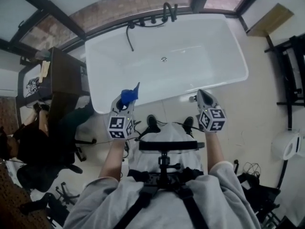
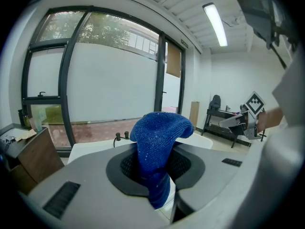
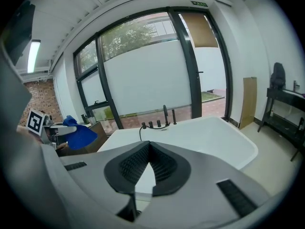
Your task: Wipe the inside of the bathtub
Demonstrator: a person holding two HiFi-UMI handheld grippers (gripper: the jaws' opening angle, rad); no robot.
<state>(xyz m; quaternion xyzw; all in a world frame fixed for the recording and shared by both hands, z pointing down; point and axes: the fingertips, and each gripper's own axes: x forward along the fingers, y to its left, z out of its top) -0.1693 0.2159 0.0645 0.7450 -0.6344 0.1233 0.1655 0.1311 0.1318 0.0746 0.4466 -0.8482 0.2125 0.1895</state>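
Observation:
The white bathtub [image 1: 238, 56] lies ahead of me, with a black faucet [image 1: 167, 11] and hose at its far rim and a drain [image 1: 164, 59] in its floor. My left gripper [image 1: 127, 102] is held over the tub's near left rim, shut on a blue cloth [image 1: 127, 94]. In the left gripper view the cloth [image 2: 159, 137] bulges up from between the jaws of the left gripper [image 2: 155, 168]. My right gripper [image 1: 201, 95] is held just short of the near rim, shut with nothing in it. In the right gripper view the tips of the right gripper [image 3: 147, 146] meet, with the tub [image 3: 200, 132] beyond.
A dark wooden cabinet [image 1: 62, 75] stands left of the tub, and a person [image 1: 28, 137] sits beside it. On the right are a black rack [image 1: 290, 75], a wooden board [image 1: 269, 20] and a white fixture [image 1: 286, 144]. Cables [image 1: 250, 168] lie on the floor.

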